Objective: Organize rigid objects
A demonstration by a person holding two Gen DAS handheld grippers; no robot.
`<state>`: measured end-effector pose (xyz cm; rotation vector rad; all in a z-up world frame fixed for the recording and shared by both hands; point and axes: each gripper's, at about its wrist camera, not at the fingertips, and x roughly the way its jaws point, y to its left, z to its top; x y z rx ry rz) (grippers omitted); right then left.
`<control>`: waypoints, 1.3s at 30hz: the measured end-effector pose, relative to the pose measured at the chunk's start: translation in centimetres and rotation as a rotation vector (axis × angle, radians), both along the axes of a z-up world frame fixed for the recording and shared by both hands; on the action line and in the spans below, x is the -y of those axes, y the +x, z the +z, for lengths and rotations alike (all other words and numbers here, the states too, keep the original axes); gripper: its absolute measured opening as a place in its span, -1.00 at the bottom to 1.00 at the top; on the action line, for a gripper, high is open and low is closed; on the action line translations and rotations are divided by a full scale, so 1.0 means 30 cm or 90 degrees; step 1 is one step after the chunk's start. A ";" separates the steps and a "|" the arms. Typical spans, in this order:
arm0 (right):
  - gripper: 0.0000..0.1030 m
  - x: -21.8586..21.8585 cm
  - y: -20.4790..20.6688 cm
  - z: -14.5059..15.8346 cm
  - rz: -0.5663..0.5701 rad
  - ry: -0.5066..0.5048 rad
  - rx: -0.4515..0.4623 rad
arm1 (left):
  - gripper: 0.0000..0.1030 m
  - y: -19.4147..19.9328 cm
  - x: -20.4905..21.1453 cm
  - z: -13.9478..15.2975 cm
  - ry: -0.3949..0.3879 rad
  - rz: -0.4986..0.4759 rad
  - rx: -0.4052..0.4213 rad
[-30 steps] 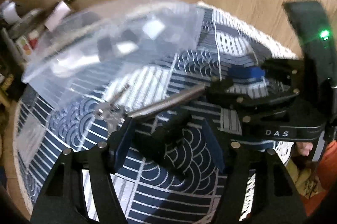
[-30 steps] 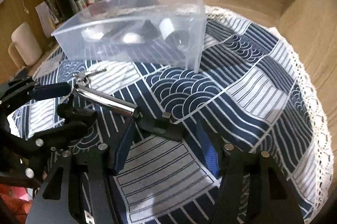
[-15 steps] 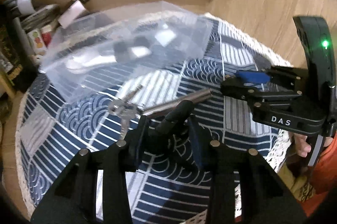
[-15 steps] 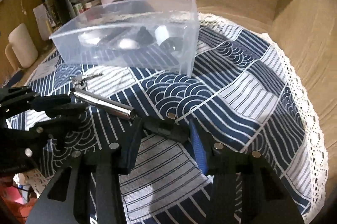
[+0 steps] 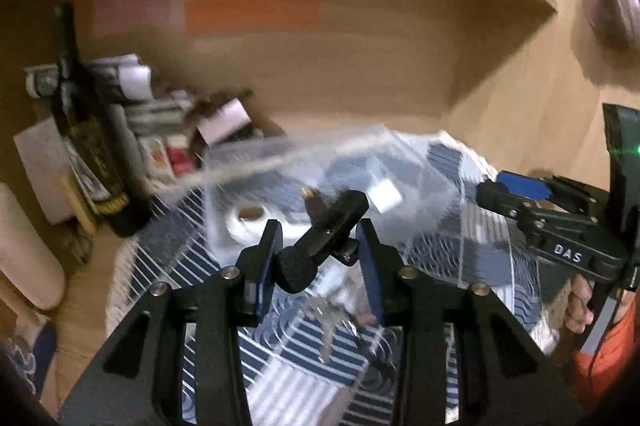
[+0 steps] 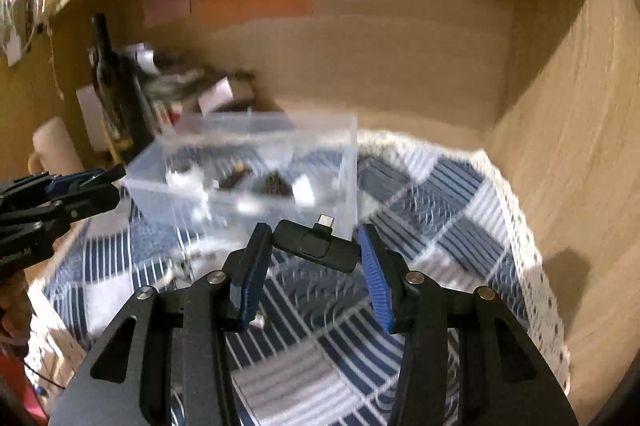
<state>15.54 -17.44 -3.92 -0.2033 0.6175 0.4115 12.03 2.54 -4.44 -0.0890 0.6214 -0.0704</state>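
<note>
1. The left gripper point(image 5: 318, 258) has its fingers point(image 5: 266, 268) closed on a black clip-on microphone point(image 5: 320, 240). The foam-capped end sits low between the pads and the body runs up and to the right, past the fingertips.

2. The right gripper point(image 6: 310, 258) has its fingers point(image 6: 250, 272) clamped on a black USB-C adapter point(image 6: 316, 246). Its long axis lies crosswise between the pads, and the small metal plug points up and away, toward the box.

3. Both held pieces are lifted clear of the blue patterned cloth point(image 6: 440, 209) on the bench.

4. The clear plastic storage box point(image 6: 248, 161) stands straight ahead of both pairs of fingers. In the right wrist view the adapter's plug sits just in front of the box's near right corner; in the left wrist view the microphone overlaps the near wall, below the rim.

5. Judged from this, each piece must rise above the rim and travel forward before release. Which gripper is nearer is hard to tell, as both views are blurred.

6. Small items already lie inside the box, among them a white roll of tape point(image 5: 250, 222).

7. A bunch of keys point(image 5: 332, 318) seems to lie on the cloth beneath the left fingers, too smeared to be sure.
</note>
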 end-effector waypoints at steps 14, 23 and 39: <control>-0.19 -0.162 0.154 0.101 0.047 0.015 0.035 | -0.26 0.218 -0.097 0.024 -0.008 0.044 -0.014; -0.19 -0.254 0.250 -0.054 0.067 -0.028 -0.043 | -0.26 0.354 -0.101 -0.137 -0.020 0.023 -0.108; -0.05 -0.282 0.301 -0.159 0.077 -0.060 -0.101 | 0.15 0.365 -0.079 -0.165 -0.008 0.011 -0.118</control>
